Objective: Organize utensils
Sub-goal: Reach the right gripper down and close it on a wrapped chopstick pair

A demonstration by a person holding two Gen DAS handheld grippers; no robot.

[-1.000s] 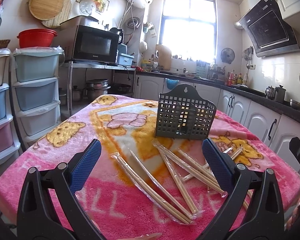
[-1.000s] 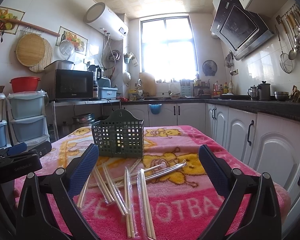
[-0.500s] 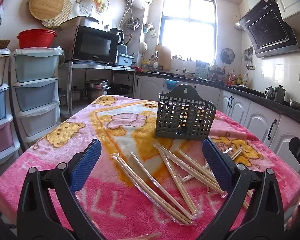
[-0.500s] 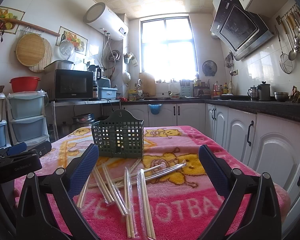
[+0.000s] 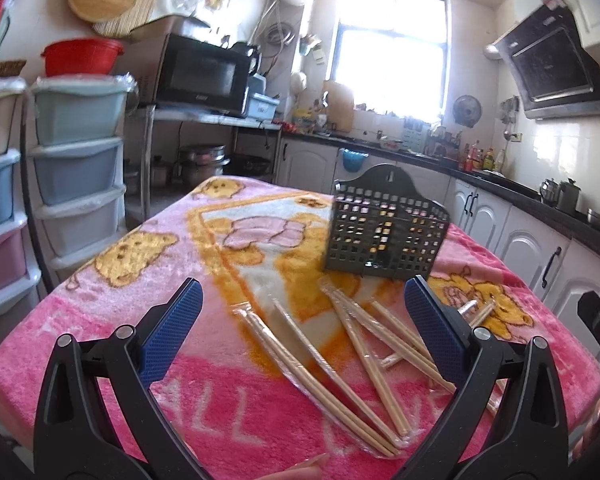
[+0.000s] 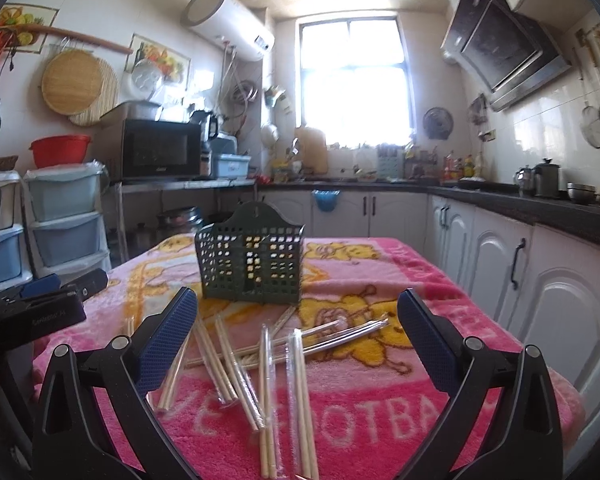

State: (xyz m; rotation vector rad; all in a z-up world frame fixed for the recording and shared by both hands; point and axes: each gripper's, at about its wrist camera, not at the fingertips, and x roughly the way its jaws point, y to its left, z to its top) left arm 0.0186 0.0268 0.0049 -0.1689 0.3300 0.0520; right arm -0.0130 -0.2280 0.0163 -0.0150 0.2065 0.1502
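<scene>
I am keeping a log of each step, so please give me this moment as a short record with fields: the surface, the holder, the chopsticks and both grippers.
surface: table under a pink cartoon blanket
holder: dark green perforated basket, upright, looks empty
chopsticks: wrapped pairs, scattered flat in front of the basket
left gripper: open, holds nothing, above the chopsticks
right gripper: open, holds nothing

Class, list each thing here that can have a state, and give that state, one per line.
Left claw: open, holding nothing.
Right claw: open, holding nothing.
Utensil basket: upright on the blanket; contents unclear.
Wrapped chopsticks: scattered loose on the blanket, outside the basket.
Pink blanket: spread flat over the table.
</scene>
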